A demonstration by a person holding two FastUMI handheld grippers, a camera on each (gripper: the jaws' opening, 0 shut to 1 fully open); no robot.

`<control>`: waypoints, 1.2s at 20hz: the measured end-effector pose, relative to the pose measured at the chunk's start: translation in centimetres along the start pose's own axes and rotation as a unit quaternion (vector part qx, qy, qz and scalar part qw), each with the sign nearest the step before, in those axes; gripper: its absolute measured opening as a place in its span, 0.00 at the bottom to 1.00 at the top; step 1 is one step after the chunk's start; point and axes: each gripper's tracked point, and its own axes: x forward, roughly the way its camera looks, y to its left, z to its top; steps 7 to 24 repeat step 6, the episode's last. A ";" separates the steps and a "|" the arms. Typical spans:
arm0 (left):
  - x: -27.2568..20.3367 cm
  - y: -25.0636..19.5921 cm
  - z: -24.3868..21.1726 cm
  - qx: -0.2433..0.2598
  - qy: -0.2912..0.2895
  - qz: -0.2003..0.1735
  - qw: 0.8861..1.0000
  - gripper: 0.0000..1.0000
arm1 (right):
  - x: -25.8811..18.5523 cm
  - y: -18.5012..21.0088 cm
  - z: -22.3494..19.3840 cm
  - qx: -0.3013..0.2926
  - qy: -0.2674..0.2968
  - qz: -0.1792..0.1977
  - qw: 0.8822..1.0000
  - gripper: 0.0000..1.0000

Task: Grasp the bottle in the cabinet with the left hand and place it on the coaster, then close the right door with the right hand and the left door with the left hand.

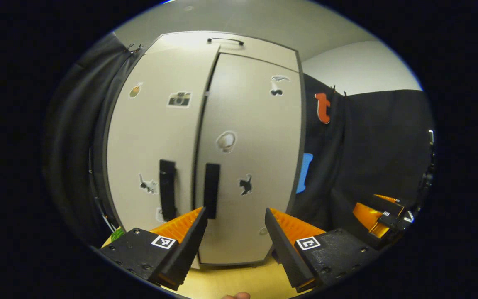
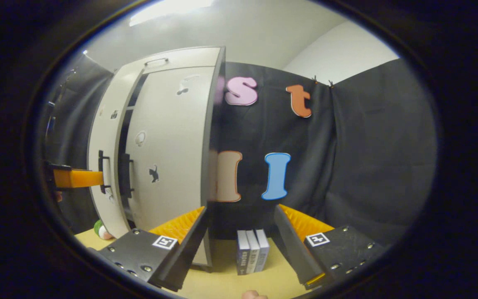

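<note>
Standing before the cabinet, I see both doors nearly shut: the left door and the right door meet with only a thin dark gap between them, which looks wider from the right gripper view. The left gripper faces the two dark handles with its fingers spread apart and nothing between them. The right gripper is also spread open and empty, pointing past the cabinet's side toward the cloth wall.

I cannot see the bottle or the coaster, so I cannot say where the bottle is now.

The risk, in my judgement, is that a door stays slightly ajar: a push near the handle with an open finger can slip off the smooth panel, or one door edge can catch on the other. A hard push may also shake the light cabinet.

The table is pale yellow wood. A small stack of boxes stands on it beside the cabinet, and a green-and-white round thing lies at the cabinet's other side. Black cloth and a white ceiling close the booth.
</note>
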 end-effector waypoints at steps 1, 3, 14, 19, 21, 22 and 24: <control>0.3 -2.1 0.8 -0.006 -0.008 -0.007 1.000 0.90 | 0.1 -1.5 0.7 0.000 -0.003 -0.002 1.000 0.97; 0.8 -6.0 1.6 -0.012 -0.018 -0.023 1.000 0.90 | -0.1 -4.2 1.3 -0.009 -0.007 -0.008 1.000 0.97; 2.0 -10.6 1.8 -0.012 -0.023 -0.035 0.999 0.90 | -0.5 -7.3 1.8 -0.018 -0.007 -0.003 1.000 0.97; 2.0 -10.6 1.8 -0.012 -0.023 -0.035 0.999 0.90 | -0.5 -7.3 1.8 -0.018 -0.007 -0.003 1.000 0.97; 2.0 -10.6 1.8 -0.012 -0.023 -0.035 0.999 0.90 | -0.5 -7.3 1.8 -0.018 -0.007 -0.003 1.000 0.97; 2.0 -10.6 1.8 -0.012 -0.023 -0.035 0.999 0.90 | -0.5 -7.3 1.8 -0.018 -0.007 -0.003 1.000 0.97; 2.0 -10.6 1.8 -0.012 -0.023 -0.035 0.999 0.90 | -0.5 -7.3 1.8 -0.018 -0.007 -0.003 1.000 0.97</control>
